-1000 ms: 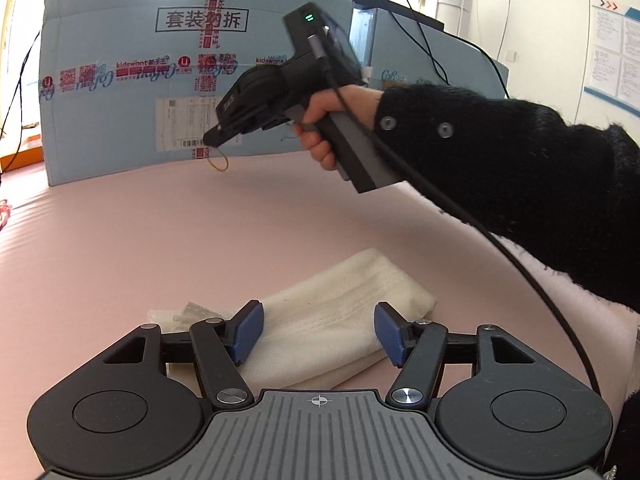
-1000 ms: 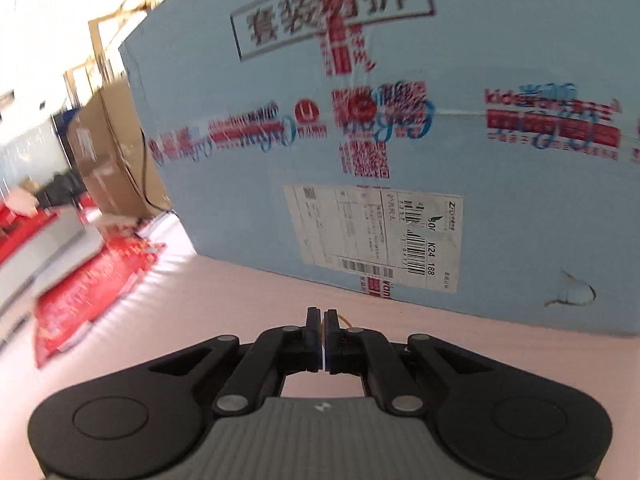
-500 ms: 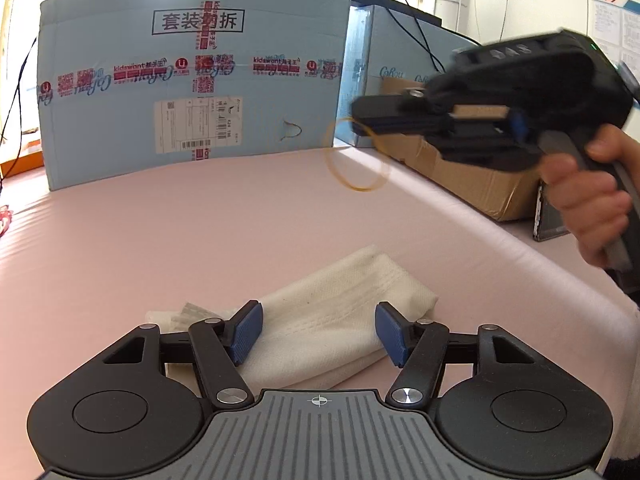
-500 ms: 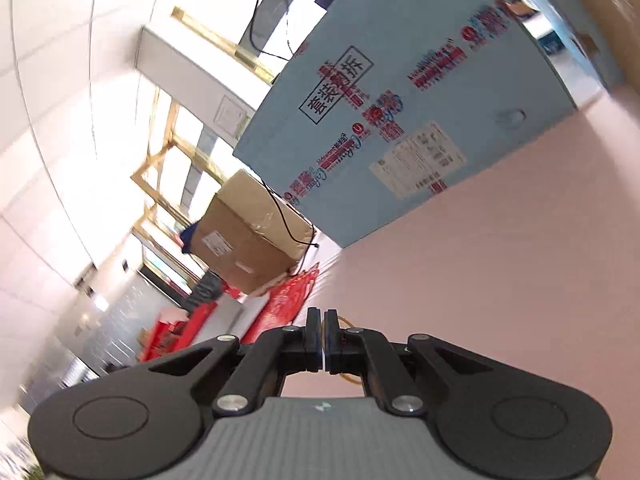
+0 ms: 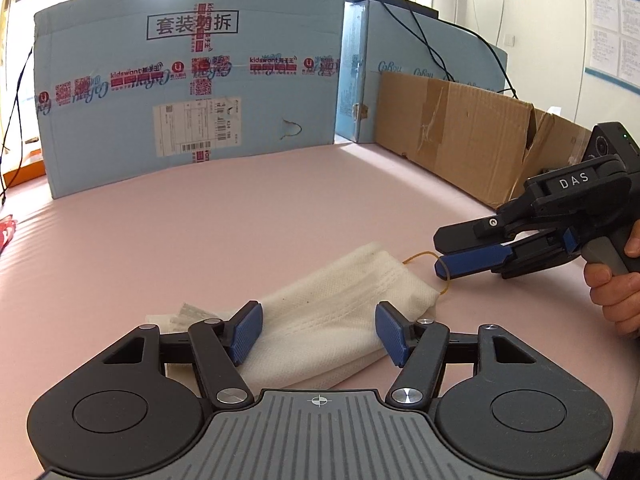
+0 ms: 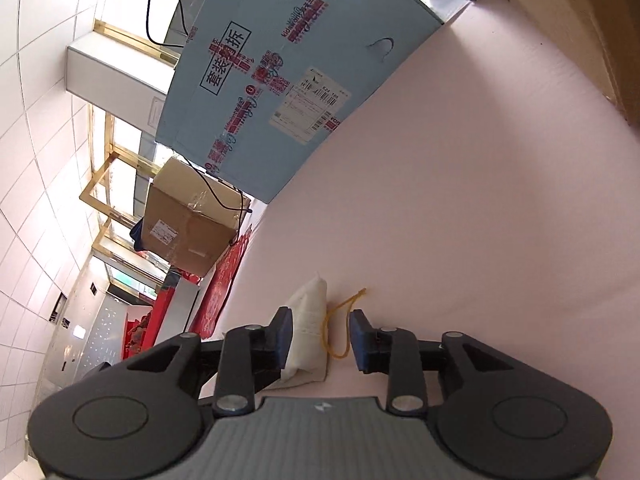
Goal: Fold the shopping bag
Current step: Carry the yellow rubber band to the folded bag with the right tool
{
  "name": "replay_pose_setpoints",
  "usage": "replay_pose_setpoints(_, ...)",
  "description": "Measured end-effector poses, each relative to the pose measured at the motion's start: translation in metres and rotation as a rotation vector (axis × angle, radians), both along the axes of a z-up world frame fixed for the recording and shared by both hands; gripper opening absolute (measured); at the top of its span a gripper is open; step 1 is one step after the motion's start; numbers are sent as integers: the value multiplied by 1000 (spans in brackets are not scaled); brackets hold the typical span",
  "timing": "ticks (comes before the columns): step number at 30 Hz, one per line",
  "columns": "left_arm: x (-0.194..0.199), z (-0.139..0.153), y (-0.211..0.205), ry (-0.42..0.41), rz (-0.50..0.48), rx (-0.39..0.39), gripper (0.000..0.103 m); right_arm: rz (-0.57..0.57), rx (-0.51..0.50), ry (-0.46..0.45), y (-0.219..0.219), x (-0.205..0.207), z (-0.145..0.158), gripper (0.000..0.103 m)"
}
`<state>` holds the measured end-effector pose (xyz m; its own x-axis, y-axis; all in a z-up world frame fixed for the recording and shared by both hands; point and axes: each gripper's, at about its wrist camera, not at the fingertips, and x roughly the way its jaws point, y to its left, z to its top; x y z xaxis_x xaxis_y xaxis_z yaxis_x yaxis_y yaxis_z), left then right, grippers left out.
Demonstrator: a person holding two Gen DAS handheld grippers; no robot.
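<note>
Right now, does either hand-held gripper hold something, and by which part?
Neither. The right hand-held gripper has just been opening around the thin yellow rubber band; its pads do not press it. The left hand-held gripper stands open over the folded white fabric bag.

Folded bag [image 5: 332, 312] near end hidden behind left gripper [image 5: 319, 330]; rubber band [image 5: 434, 268] partly hidden.

The folded white shopping bag [image 5: 340, 312] shows a soft woven cloth, ribbed and matt. Under it, the pale pink table cover [image 5: 240, 220] looks smooth and dull — faintly lined. Black matt plastic on the left gripper [image 5: 319, 330], its blue pads [image 5: 245, 330] finely textured, silvery metal pivots. Beyond, creased brown cardboard box [image 5: 472, 136] with glossy tape — and a thin yellow rubber band [image 5: 420, 258].
</note>
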<state>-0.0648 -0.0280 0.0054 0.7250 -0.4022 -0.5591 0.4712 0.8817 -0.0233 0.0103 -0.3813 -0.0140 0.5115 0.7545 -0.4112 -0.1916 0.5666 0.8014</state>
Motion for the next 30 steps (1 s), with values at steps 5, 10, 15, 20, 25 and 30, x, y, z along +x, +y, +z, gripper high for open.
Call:
replay_pose_setpoints(5,-10,5,-10,-70,-16,57,64,-30,-87,21,1,-3,0,2)
replay_pose_setpoints(10,-32,11,-19,-209,-130,87,64,-29,-103,25,-2,-8,0,1)
replay_pose_setpoints(15,-42,0,-41,-250,-322,296,64,-24,-108,29,-1,-7,0,1)
replay_pose_setpoints(20,-14,-3,-28,-115,-362,245,62,-18,-95,46,-2,-9,-1,1)
replay_pose_setpoints(25,11,0,-11,-23,-290,93,28,-15,-43,95,-6,-9,-4,1)
replay_pose_setpoints(30,20,6,5,35,-218,-120,18,1,97,175,-7,-12,-12,1)
